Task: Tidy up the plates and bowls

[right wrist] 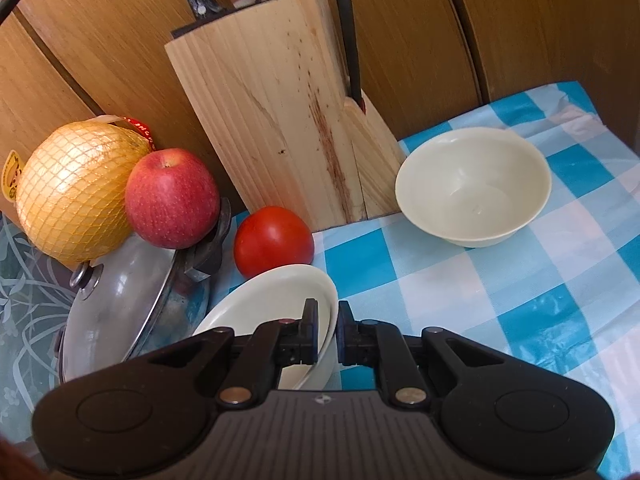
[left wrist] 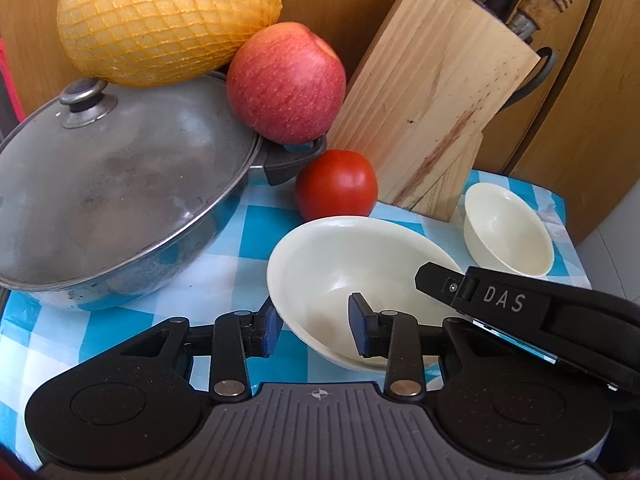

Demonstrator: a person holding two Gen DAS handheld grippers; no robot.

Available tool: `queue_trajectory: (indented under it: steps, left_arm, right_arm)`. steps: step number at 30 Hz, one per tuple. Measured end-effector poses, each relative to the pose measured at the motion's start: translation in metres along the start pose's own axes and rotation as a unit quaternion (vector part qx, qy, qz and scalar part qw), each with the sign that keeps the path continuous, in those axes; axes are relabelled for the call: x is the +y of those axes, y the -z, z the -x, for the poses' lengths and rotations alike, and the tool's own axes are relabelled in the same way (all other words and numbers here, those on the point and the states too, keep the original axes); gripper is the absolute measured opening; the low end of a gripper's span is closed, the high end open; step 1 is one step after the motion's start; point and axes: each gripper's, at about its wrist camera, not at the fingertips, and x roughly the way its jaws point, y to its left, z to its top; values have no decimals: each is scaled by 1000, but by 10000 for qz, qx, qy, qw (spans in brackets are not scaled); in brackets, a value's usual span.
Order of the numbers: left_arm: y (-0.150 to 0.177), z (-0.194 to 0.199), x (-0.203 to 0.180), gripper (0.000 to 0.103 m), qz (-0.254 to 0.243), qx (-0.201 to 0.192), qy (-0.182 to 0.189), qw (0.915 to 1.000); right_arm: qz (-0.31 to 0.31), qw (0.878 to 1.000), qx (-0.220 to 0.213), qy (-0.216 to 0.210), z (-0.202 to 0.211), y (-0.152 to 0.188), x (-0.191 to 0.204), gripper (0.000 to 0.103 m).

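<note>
A large cream bowl (left wrist: 352, 280) sits on the blue-checked cloth (left wrist: 256, 232), in front of a tomato. My left gripper (left wrist: 314, 328) is open and straddles the bowl's near rim, one pad outside the wall and one inside, with slack between them. From the right, a finger (left wrist: 496, 300) of my right gripper reaches over the bowl's right rim. In the right wrist view my right gripper (right wrist: 328, 320) is shut on that rim, and the large bowl (right wrist: 272, 296) looks tilted. A small cream bowl (left wrist: 506, 228) (right wrist: 474, 184) stands upright and free by the knife block.
A lidded metal wok (left wrist: 120, 200) fills the left side, with a netted pomelo (left wrist: 168, 20) and a red apple (left wrist: 286, 82) resting on it. A tomato (left wrist: 336, 184) and a wooden knife block (left wrist: 432, 100) stand behind the bowls, against wooden panels (right wrist: 540, 32). Open checked cloth (right wrist: 520, 300) lies to the right.
</note>
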Motion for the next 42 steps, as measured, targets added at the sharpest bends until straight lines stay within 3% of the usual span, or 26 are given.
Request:
queue_trajectory:
  steps: [19,42]
  left_arm:
    - [12,42,-24,43,-321,-272,345,9985]
    - [50,99,-45,51,-582,-502,715,9945]
  right_arm:
    - [-85,9994,-305,135,60,11,-12,12]
    - [-177,9986,-493,60,141,39,-21,13]
